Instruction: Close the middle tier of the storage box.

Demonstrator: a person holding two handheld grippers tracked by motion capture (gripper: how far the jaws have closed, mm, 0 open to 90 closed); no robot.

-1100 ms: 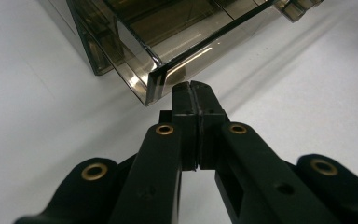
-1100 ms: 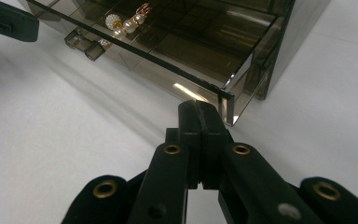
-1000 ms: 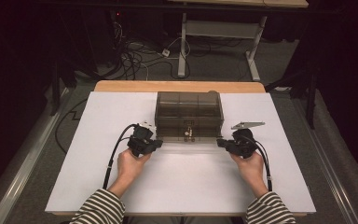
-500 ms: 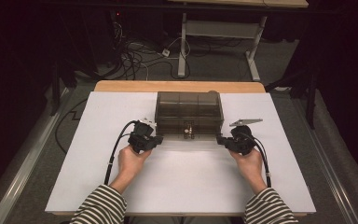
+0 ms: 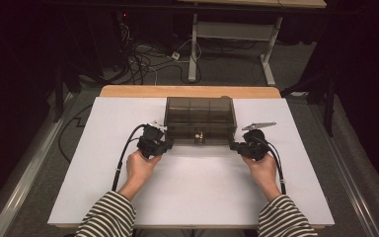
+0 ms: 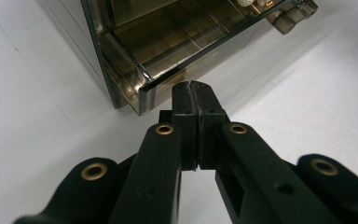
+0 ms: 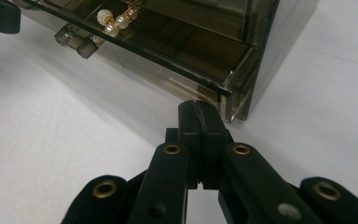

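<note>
A smoky clear plastic box [image 5: 200, 111] stands at the far middle of the white table [image 5: 192, 197], its low drawer [image 5: 200, 139] pulled out a little. Pearl earrings [image 7: 114, 25] lie in the drawer behind its small handle [image 7: 77, 42]. My left gripper [image 5: 169, 144] is shut with nothing in it, its tips [image 6: 196, 91] right at the drawer's left front corner [image 6: 144, 91]. My right gripper [image 5: 233, 145] is shut and empty too, its tips [image 7: 200, 109] at the drawer's right front corner [image 7: 228, 91]. Whether the tips touch the drawer I cannot tell.
A hand in a striped sleeve [image 5: 108, 217] holds each gripper. Cables [image 5: 123, 158] trail back across the table. Beyond the far wooden edge [image 5: 187, 91] lie floor cables and a desk frame [image 5: 197, 44].
Both hands have edged slightly toward the box. The grippers stay shut.
</note>
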